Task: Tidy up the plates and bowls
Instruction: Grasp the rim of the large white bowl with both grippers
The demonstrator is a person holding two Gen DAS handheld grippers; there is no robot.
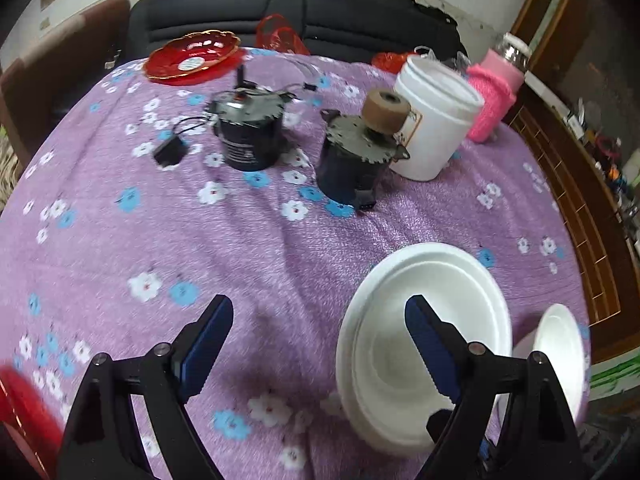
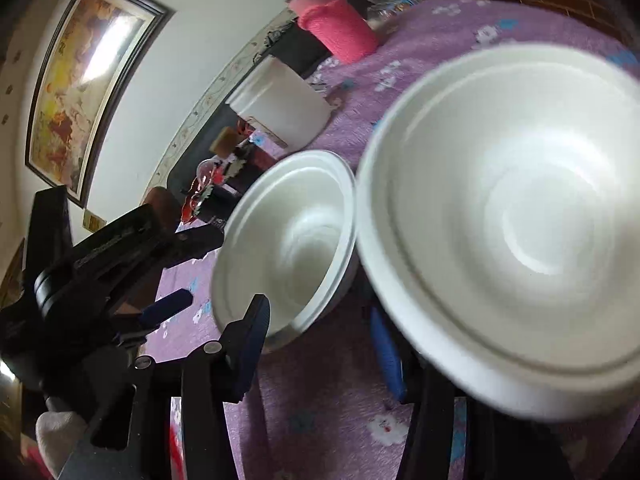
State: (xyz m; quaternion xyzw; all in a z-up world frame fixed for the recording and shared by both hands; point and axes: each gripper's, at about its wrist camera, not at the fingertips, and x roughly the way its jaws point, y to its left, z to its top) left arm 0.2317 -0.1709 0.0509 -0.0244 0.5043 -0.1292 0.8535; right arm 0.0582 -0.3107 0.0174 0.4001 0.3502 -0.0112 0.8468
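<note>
Lower right of the left wrist frame: white foam bowl sits upright on the bench under its purple floral cloth. Left hand-held gripper is open wide, holding nothing. Its right blue-padded finger overlaps the bowl's inside in the picture; contact can't be told. Its left finger is over bare cloth, well apart from the bowl.

Second white foam bowl at the far right edge of that frame, tilted on its side, just beside the first bowl.

Right wrist frame: the second bowl fills the right half, tilted, blurred, mouth to camera. Right hand-held gripper: left finger in lower centre is free; right blue pad is just below the bowl's lower left rim, mostly hidden by it. Whether it grips the bowl: cannot tell. The first bowl is mid-frame, its rim just beside the second bowl's rim. The left hand-held gripper shows at left.

Count:
- white foam bowls: 2
- red glass scalloped dish: 1, upper left
- dark cylindrical motors: 2, upper centre, one and one with a tan roller on top
- white plastic jar: 1, upper right
- pink-sleeved bottle: 1, right of the jar
</note>
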